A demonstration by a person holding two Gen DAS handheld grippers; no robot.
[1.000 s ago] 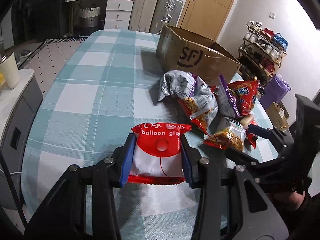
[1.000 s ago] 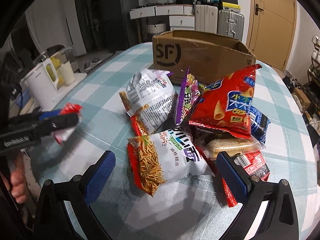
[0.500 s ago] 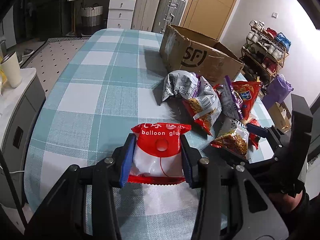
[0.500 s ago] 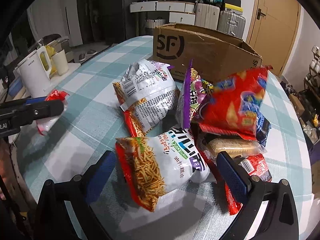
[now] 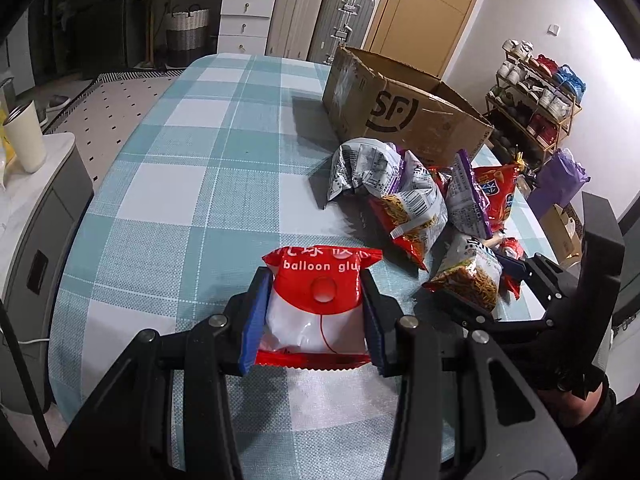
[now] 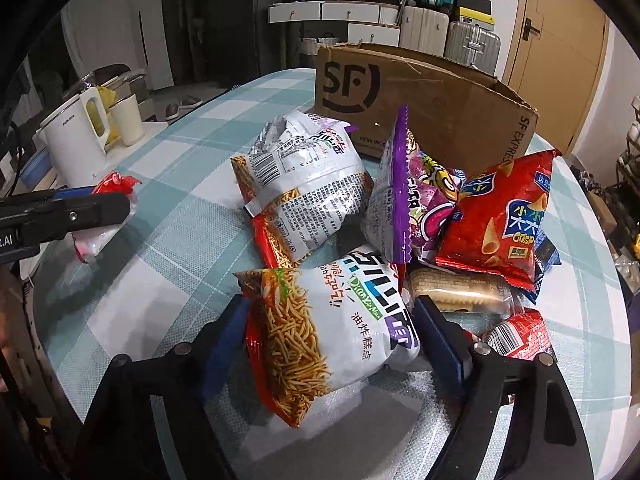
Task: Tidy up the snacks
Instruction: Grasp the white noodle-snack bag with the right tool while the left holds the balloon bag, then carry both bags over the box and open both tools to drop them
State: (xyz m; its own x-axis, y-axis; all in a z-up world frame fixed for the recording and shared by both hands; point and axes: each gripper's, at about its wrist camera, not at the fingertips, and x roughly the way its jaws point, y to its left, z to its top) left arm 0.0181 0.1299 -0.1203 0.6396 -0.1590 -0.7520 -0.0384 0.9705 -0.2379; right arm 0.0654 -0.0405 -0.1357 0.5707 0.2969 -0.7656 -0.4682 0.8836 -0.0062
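— Red-and-white balloon glue packet (image 5: 318, 304) sits clamped between our left gripper (image 5: 316, 312) pads, above the checked tablecloth (image 5: 192, 184).

— And our right gripper (image 6: 332, 340)?

— We see its jaws closing around the fried-noodle snack bag (image 6: 328, 328); the bag lies between them at the near edge of the snack pile, in front of the SF cardboard box (image 6: 420, 96). Whether the pads press yet, we cannot tell.

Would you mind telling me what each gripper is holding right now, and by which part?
The left gripper clamps the red-and-white balloon glue packet by its two side edges. The right gripper is closing around the fried noodle snack bag, across its width.
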